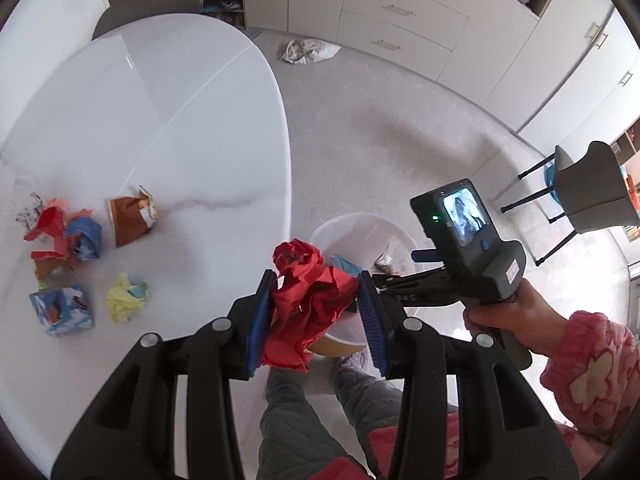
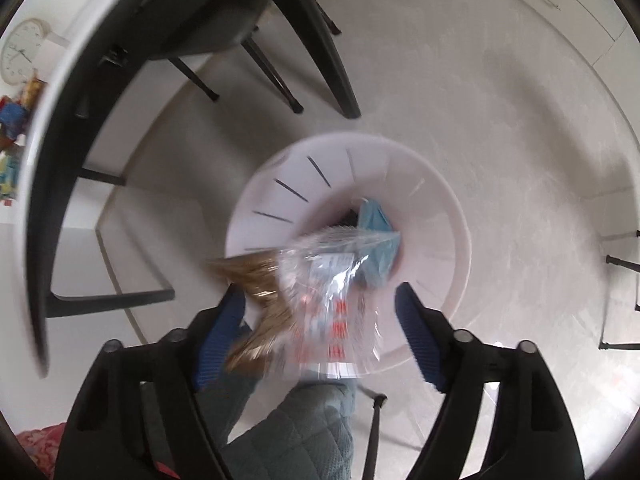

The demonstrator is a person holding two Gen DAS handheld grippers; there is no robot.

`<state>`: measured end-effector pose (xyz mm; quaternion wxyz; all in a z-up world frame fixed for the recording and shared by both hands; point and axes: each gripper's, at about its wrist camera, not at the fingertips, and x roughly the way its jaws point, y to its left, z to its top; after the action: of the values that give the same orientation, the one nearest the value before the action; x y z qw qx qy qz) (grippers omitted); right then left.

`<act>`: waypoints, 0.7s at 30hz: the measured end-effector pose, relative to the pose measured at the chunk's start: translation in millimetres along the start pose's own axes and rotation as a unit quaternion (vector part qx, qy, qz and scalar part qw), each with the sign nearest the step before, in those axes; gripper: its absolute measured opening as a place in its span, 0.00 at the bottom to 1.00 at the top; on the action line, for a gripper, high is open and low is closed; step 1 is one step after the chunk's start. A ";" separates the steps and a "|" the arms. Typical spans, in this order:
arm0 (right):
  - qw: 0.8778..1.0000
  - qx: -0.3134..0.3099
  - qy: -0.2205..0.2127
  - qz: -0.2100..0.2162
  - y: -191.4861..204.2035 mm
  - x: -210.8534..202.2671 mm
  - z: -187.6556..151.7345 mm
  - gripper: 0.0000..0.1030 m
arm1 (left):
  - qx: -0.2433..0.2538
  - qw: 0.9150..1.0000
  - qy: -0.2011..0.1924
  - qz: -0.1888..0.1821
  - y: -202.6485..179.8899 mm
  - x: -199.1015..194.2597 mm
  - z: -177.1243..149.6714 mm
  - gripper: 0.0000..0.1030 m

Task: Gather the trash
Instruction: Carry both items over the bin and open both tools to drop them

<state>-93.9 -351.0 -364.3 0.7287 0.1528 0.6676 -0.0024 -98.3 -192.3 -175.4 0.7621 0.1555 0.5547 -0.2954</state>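
Observation:
My left gripper (image 1: 316, 284) is shut on a crumpled red paper (image 1: 312, 304), held past the table edge above the white bin (image 1: 372, 226). In the right wrist view, my right gripper (image 2: 320, 292) points down over the same white bin (image 2: 440, 192) with its jaws wide apart. A clear plastic wrapper (image 2: 332, 292) with a gold end, blurred, hangs between them; the right pad stands clear of it. A blue paper (image 2: 376, 240) lies inside the bin. More trash stays on the white table (image 1: 160, 100): a brown wrapper (image 1: 130, 220), a yellow paper (image 1: 126, 296), a blue carton (image 1: 62, 310).
A pile of red and blue scraps (image 1: 64, 236) lies at the table's left. A grey chair (image 1: 592, 188) stands to the right and a white bag (image 1: 306, 50) lies on the floor by the cabinets. Dark table and chair legs (image 2: 304, 40) rise beside the bin.

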 end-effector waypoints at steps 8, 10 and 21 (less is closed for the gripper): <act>0.999 0.030 -0.034 -0.011 -32.1 -39.4 -15.1 0.91 | 0.008 1.000 0.009 -0.009 -19.7 11.1 6.0 0.39; 0.997 0.053 -0.056 -0.015 -45.4 -62.2 -21.9 0.94 | 0.019 1.000 0.012 -0.015 -28.0 18.4 9.8 0.39; 0.991 0.092 -0.091 -0.031 -84.9 -113.5 -51.3 0.97 | 0.036 0.993 0.093 -0.058 -66.1 109.0 8.2 0.63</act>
<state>-173.7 -443.1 -275.6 0.7685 0.1977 0.6002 -0.1006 -110.4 -278.6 -268.8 0.6825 0.1769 0.6206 -0.3432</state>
